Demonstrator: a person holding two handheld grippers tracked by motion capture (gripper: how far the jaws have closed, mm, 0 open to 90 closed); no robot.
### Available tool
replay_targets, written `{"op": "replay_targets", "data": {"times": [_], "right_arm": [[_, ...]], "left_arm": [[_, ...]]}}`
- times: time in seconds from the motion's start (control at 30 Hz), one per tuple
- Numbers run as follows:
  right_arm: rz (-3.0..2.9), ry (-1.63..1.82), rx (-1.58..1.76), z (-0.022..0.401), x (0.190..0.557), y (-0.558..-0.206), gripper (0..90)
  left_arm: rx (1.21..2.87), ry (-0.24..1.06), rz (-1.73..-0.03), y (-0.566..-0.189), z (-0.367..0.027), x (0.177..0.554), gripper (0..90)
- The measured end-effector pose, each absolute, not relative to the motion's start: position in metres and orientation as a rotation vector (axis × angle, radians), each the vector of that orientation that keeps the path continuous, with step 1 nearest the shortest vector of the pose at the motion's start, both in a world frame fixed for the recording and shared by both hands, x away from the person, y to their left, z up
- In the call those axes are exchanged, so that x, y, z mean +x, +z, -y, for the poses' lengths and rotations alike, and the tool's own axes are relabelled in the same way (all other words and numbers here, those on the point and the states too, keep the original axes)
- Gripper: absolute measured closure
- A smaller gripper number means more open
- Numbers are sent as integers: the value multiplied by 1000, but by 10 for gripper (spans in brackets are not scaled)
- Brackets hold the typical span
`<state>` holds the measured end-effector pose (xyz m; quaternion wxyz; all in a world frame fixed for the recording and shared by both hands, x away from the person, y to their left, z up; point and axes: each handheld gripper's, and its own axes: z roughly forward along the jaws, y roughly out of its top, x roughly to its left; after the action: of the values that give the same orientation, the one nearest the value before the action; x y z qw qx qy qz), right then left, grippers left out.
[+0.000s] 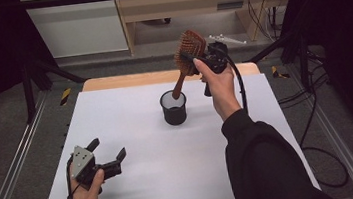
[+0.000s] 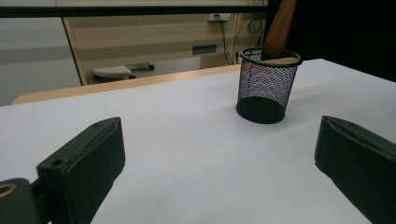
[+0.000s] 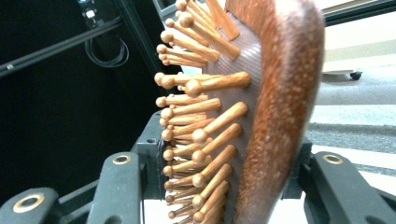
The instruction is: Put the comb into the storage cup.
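The step in hand looks like setting the wooden hairbrush (image 1: 190, 52) handle-first into the black mesh cup (image 1: 174, 108), which stands a little behind the middle of the white worktop (image 1: 139, 184), nearer its far edge than its near one. The right gripper (image 1: 199, 56) holds the brush by its head, high above the cup; the handle slants down and its tip sits inside the rim, as the left gripper view also shows, with the handle end (image 2: 279, 28) dipping into the cup (image 2: 267, 84).

In the right gripper view the brush head (image 3: 261, 116) stands between the two jaws, bristles turned toward one jaw and the smooth wooden back toward the other. The jaws are about half closed, clamped across the thickness of the head.

The next move, as I judge it, calls for lowering the brush until the handle bottoms out in the cup, then parting the jaws gently so the light cup does not tip.

The left gripper (image 1: 107, 152) rests near the worktop's near left corner, jaws spread wide with nothing between them, well apart from the cup
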<state>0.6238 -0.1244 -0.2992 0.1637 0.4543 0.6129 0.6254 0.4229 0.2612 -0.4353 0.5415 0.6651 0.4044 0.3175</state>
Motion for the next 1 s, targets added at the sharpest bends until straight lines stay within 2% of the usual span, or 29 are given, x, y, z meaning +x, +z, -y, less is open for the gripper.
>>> {"op": "replay_targets", "data": {"times": [1.0], "right_arm": [[-1868,1694,1305,97,634,-349,484]], "left_arm": [[1580,741,-955,-436,-263,427,19]]}}
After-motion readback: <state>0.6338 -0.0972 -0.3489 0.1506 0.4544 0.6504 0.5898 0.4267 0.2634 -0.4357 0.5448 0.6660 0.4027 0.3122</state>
